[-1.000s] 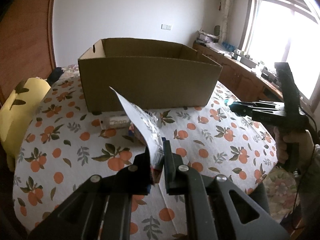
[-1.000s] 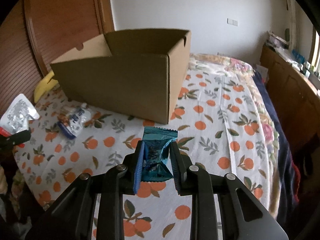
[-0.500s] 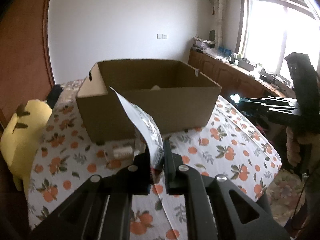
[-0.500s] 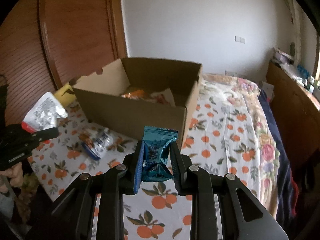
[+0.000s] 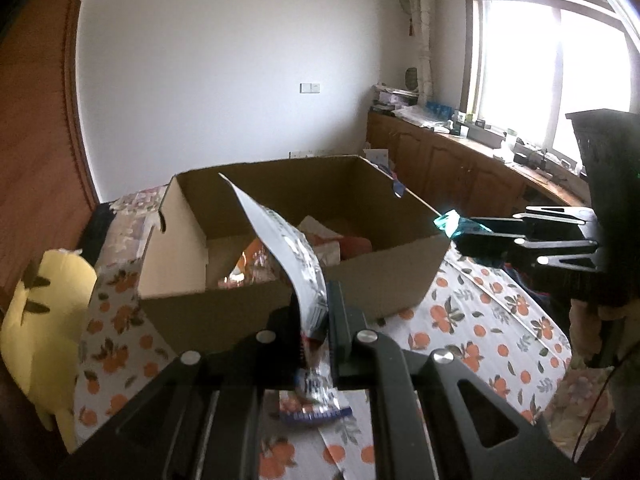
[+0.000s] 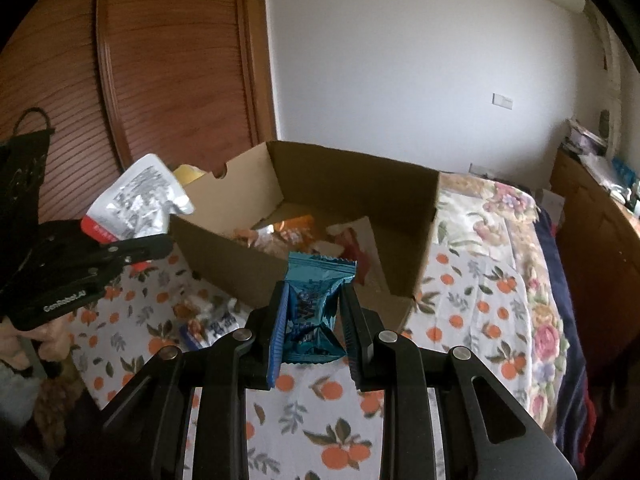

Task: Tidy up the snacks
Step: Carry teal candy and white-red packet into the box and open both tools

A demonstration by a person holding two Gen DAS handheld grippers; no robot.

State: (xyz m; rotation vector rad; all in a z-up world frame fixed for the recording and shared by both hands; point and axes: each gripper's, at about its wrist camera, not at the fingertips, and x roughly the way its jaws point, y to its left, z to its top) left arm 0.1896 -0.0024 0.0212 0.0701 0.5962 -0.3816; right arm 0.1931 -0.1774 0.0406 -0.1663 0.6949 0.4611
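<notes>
Above the orange-print surface (image 6: 320,432): left tongs (image 5: 314,312) clamped on a silver-white pouch (image 5: 288,248); right tongs (image 6: 314,320) clamped on a teal wrapped snack (image 6: 316,300). Both held near the open cardboard box (image 6: 352,184), snacks inside.

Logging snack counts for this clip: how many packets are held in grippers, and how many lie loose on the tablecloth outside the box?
Held in grippers: 2, the white pouch and the teal packet.
Loose on the tablecloth: 1, a blue-edged packet.
Total: 3.
</notes>
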